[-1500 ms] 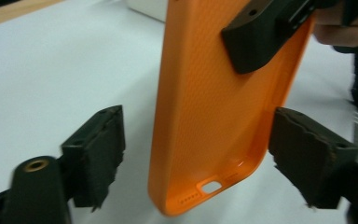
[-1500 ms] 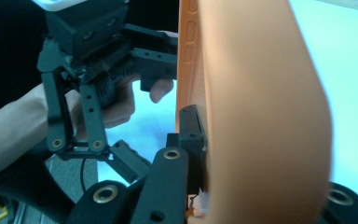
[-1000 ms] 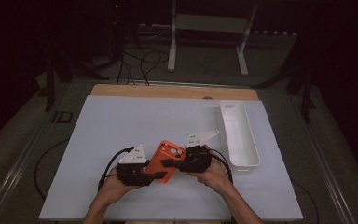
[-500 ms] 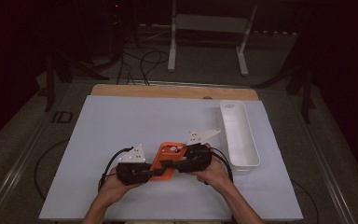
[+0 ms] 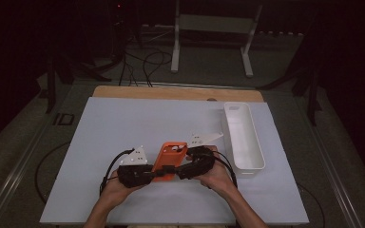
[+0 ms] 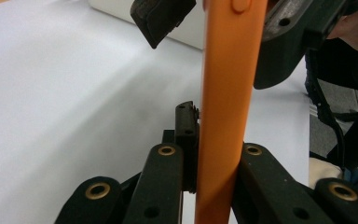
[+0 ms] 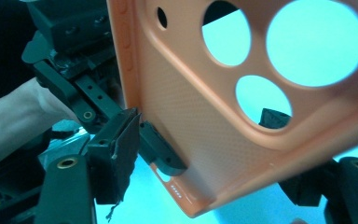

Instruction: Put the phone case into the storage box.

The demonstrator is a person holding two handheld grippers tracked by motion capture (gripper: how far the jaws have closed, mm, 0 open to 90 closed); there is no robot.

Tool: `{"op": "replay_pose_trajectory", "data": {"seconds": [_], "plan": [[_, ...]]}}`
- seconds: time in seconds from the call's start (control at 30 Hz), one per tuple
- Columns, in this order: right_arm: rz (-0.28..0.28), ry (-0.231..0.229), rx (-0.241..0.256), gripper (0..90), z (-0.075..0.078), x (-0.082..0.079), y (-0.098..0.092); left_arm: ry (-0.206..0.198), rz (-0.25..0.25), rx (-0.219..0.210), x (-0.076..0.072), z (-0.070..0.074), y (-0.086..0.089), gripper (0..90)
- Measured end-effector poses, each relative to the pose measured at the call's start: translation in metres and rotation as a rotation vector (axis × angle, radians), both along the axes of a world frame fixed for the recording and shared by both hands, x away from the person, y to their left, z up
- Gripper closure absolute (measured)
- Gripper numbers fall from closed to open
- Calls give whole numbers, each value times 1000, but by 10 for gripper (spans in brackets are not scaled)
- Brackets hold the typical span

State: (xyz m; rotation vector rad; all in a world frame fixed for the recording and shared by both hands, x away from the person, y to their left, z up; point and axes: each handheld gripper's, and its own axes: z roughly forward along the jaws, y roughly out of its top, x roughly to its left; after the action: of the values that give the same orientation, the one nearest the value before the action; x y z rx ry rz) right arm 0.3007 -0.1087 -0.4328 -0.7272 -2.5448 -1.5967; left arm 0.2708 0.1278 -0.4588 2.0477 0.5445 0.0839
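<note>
High view: we count one orange phone case point(image 5: 172, 156), one white tray point(image 5: 243, 137), two grippers. Left gripper point(image 5: 158, 173) and right gripper point(image 5: 175, 169) meet at the case's near end, low centre of the worktop point(image 5: 123, 128). Worktop is a white sheet over a wooden board; dark room behind, cables on the floor, a white stand point(image 5: 214, 28) at the back. Tray sits just right of the right hand, empty.

Left gripper view: we see the case point(image 6: 226, 93) edge-on, a slim orange strip with one side button near the top. Our jaws are clamped on it from both sides. The right gripper's jaws point(image 6: 223, 32) straddle it higher up.

Right gripper view: the case's point(image 7: 205, 126) textured back faces us, three round camera cutouts plus one small hole, soft rounded corners. Right jaws are closed on its lower edge; the left gripper point(image 7: 137, 137) bites the side edge.
</note>
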Motion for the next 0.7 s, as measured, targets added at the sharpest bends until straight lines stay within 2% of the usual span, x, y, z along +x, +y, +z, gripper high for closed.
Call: {"op": "replay_pose_trajectory", "data": {"seconds": [0.3, 0.7], "plan": [[-46, -33, -4, 176, 3, -3, -2, -16, 35, 0, 0, 2, 2, 856], [-85, -27, -7, 105, 3, -4, -6, -33, 88, 17, 0, 2, 3, 855]]}}
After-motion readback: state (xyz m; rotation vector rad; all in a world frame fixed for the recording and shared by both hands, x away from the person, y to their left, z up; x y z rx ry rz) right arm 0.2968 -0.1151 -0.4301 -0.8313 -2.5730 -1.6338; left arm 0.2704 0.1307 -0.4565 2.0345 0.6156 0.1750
